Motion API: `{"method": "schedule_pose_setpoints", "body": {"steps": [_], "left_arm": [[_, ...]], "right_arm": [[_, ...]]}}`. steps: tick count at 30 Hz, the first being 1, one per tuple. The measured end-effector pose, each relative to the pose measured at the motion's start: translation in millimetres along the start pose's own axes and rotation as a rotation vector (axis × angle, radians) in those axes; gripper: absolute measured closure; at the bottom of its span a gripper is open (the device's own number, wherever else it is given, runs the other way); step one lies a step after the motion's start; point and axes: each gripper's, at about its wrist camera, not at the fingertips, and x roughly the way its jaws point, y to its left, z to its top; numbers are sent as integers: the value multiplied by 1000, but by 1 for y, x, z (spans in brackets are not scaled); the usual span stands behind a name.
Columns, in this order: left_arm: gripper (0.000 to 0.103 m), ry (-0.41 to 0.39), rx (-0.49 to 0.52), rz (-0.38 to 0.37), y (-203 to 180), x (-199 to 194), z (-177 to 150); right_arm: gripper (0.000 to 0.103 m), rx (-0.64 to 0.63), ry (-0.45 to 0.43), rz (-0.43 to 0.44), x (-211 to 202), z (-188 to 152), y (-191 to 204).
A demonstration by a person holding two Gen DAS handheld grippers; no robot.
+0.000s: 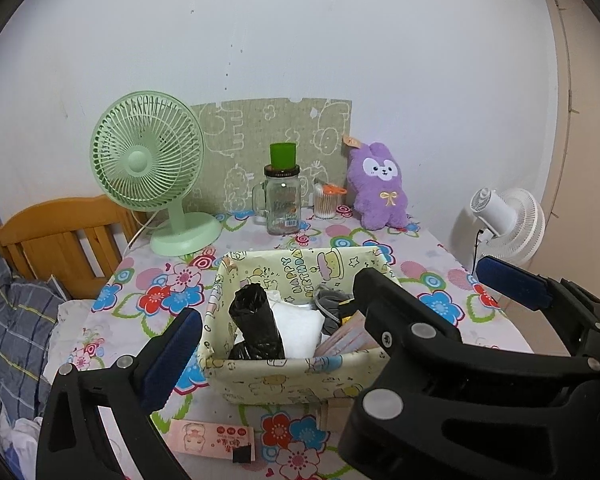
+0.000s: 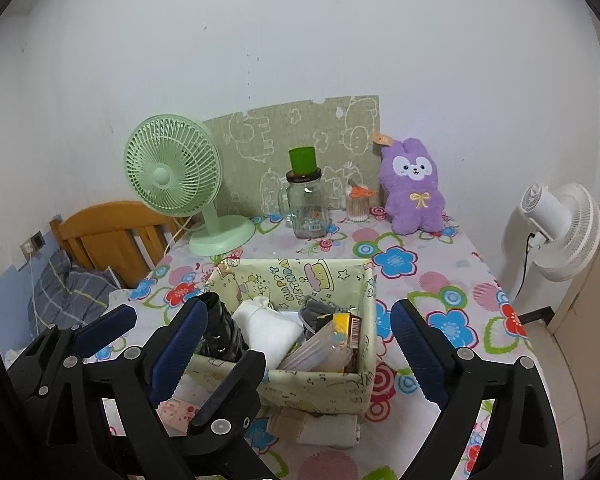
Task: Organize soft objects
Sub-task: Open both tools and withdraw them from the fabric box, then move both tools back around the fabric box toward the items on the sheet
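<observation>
Both the left gripper (image 1: 336,320) and right gripper (image 2: 300,340) hover with jaws released and empty around the fabric basket (image 2: 320,386) on the worktop, whose white cloth bundle (image 2: 268,334) between the right jaws looks light, squashy, best pinched mid-fold.

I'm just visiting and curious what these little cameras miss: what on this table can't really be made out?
- Fabric basket: its lower contents are hidden by its front wall in both views.
- Grey item: partly behind the right gripper in the left wrist view.
- Pink packet: partly behind the left gripper's finger; print too small to read.
- Jar: label too small to read.
</observation>
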Motion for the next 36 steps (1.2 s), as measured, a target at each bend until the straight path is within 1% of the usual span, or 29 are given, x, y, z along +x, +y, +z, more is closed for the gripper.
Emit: {"method": "schedule_pose_setpoints", "body": {"steps": [10, 19, 30, 36], "left_arm": [[0, -32, 7, 1, -6, -26, -8], [0, -34, 3, 7, -8, -39, -19], [0, -33, -3, 13, -8, -51, -36], [0, -39, 2, 40, -8, -53, -44]], "right_arm": [[4, -3, -28, -18, -29, -7, 3], [3, -3, -32, -25, -46, -21, 6], [2, -23, -39, -53, -59, -36, 13], [2, -23, -32, -49, -57, -44, 14]]}}
